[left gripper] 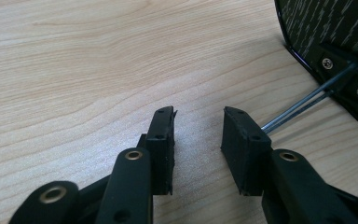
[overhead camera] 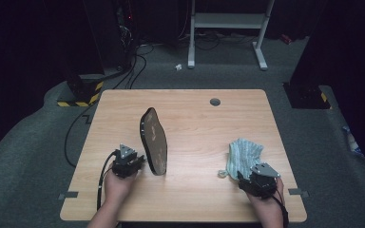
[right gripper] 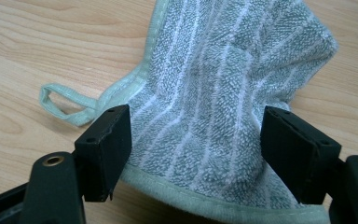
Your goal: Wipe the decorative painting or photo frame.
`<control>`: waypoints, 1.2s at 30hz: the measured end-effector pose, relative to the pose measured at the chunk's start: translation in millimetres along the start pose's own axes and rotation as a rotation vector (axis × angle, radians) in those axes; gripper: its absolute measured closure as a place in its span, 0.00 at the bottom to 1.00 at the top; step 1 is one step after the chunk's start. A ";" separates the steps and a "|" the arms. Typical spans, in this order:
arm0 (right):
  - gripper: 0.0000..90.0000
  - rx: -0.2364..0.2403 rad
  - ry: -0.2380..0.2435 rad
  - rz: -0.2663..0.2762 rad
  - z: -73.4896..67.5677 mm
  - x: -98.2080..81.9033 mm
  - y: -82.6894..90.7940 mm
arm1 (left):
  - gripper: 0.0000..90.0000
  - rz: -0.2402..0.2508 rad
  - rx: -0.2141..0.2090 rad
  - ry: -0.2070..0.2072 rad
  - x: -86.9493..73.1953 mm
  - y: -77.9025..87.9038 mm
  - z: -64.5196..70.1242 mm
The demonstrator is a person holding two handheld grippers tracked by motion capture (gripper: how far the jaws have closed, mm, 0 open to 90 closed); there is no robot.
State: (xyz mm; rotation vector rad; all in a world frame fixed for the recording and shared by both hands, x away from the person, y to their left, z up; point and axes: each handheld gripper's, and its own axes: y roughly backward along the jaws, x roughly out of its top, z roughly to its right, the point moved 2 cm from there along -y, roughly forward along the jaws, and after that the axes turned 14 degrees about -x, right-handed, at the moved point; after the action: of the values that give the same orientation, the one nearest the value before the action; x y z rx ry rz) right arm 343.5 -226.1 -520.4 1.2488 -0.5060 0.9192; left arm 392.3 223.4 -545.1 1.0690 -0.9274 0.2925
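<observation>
Left hand-held gripper [left gripper: 198, 140]: jaws apart, empty, just beside dark oval mirror [overhead camera: 154, 141] propped mid-tabletop [overhead camera: 195, 190]. Right hand-held gripper [right gripper: 196, 154]: jaws wide apart astride striped green cloth [right gripper: 223, 93], lying near right edge.

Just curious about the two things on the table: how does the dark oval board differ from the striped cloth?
The board is dark, stiff and stands on its edge; the cloth is pale green with white stripes, soft and crumpled in a heap. The board has screws and a metal rod; the cloth has a small hanging loop. Both rest on the wooden table, each near a tool.
</observation>
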 end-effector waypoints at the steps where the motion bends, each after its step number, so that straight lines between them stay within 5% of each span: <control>1: 0.28 0.000 0.000 0.000 0.0 0.0 0.0 | 0.71 0.000 0.001 0.001 -0.1 0.2 -0.2; 19: 0.28 0.028 -0.006 0.017 -4.4 7.7 -3.2 | 0.66 -0.011 -0.009 -0.046 -12.0 18.9 17.4; 25: 0.29 0.055 0.000 0.035 -13.0 21.9 -12.9 | 0.61 -0.010 -0.048 -0.100 -21.8 30.6 42.3; 36: 0.29 0.071 0.013 0.047 -23.9 35.5 -21.7 | 0.48 0.094 -0.133 -0.182 -18.4 54.0 97.4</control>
State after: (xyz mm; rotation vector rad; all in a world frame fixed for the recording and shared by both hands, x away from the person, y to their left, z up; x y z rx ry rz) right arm 377.6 -193.3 -512.3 1.2987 -0.4979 0.9914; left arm 298.7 171.1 -510.1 0.9420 -1.1469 0.2100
